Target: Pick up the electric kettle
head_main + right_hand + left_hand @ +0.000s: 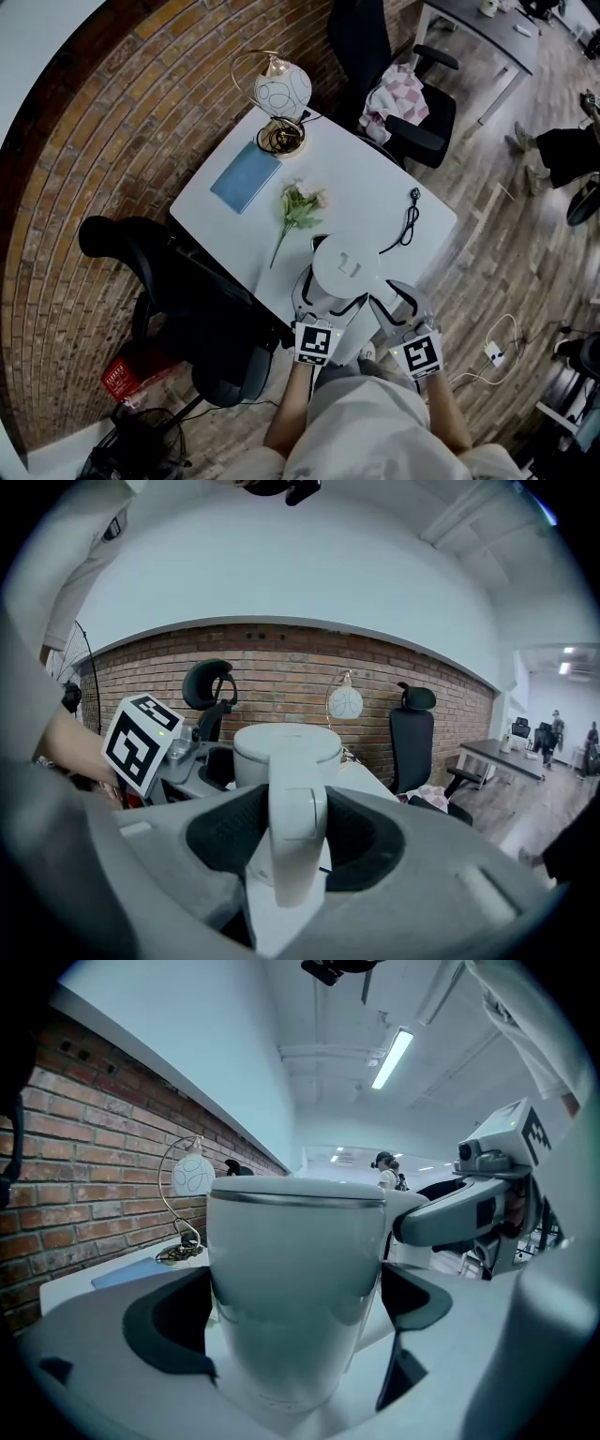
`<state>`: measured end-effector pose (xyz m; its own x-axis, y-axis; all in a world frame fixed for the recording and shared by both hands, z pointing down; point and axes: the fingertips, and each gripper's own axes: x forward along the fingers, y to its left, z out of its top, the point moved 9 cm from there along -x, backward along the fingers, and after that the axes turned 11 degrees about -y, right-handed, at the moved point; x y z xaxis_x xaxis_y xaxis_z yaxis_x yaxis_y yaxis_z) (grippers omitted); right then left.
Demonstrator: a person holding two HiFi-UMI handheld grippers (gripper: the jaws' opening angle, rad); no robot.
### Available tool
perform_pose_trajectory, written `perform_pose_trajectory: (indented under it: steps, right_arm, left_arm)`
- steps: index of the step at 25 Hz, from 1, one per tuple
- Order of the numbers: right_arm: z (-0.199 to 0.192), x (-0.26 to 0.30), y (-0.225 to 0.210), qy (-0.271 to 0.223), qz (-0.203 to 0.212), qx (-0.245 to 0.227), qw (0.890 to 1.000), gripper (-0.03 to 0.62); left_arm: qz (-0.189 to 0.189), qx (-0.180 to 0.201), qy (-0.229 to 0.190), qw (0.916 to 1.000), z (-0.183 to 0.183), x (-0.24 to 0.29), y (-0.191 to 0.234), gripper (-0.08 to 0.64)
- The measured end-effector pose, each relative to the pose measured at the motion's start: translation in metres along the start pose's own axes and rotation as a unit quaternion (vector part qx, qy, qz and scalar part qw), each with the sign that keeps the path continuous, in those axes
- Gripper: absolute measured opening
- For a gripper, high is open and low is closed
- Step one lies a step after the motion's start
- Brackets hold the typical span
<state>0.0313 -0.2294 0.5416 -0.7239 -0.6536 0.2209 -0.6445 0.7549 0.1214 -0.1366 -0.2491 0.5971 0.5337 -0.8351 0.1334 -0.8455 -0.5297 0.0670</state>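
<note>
Under the lid: from the head view the electric kettle [343,267] shows only its top, with the body and base tucked behind the left gripper [326,298] and right gripper [396,302].
Kettle foot: in the left gripper view that gripper's own body covers it, so I can't tell whether it is touching the table [375,178].
Seated legs [553,150]: at 3 o'clock, cut by the edge.
Red box [127,375]: at 8 o'clock, print too small to read.
Far figures [386,1168]: tiny and blurred.

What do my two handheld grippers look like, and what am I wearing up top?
The left gripper and right gripper match. Both have pale grey moulded plastic bodies with broad curved fingers lined with black pads. Each carries a white marker cube printed with black square patterns. You are wearing a light grey top.
</note>
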Motion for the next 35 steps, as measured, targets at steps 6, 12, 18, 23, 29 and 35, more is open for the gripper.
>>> perform_pose_trajectory:
  steps: [6, 12, 18, 23, 29, 35]
  right_arm:
    - [0.0, -0.002, 0.002, -0.005, 0.004, -0.011, 1.0, 0.169]
    - [0.001, -0.001, 0.002, -0.001, 0.012, -0.015, 1.0, 0.167]
    - [0.004, -0.001, 0.005, 0.003, 0.019, -0.024, 1.0, 0.166]
    - [0.009, 0.001, 0.006, -0.004, 0.027, -0.029, 0.999, 0.166]
    - [0.018, 0.0, 0.004, -0.019, 0.036, -0.035, 0.999, 0.166]
    - [0.023, -0.002, 0.006, -0.024, 0.036, -0.036, 0.998, 0.166]
  left_arm:
    - [-0.006, 0.009, -0.004, 0.9999, 0.0, -0.002, 0.003, 0.538]
    - [-0.008, 0.014, -0.003, 0.9999, 0.0, -0.004, 0.005, 0.537]
    - [-0.008, 0.018, -0.002, 0.9998, 0.001, -0.007, 0.006, 0.537]
    - [-0.003, 0.015, -0.005, 0.9999, 0.005, -0.009, 0.008, 0.535]
    - [-0.003, 0.022, -0.017, 0.9996, 0.015, -0.012, 0.01, 0.534]
    - [-0.002, 0.029, -0.018, 0.9994, 0.022, -0.015, 0.008, 0.534]
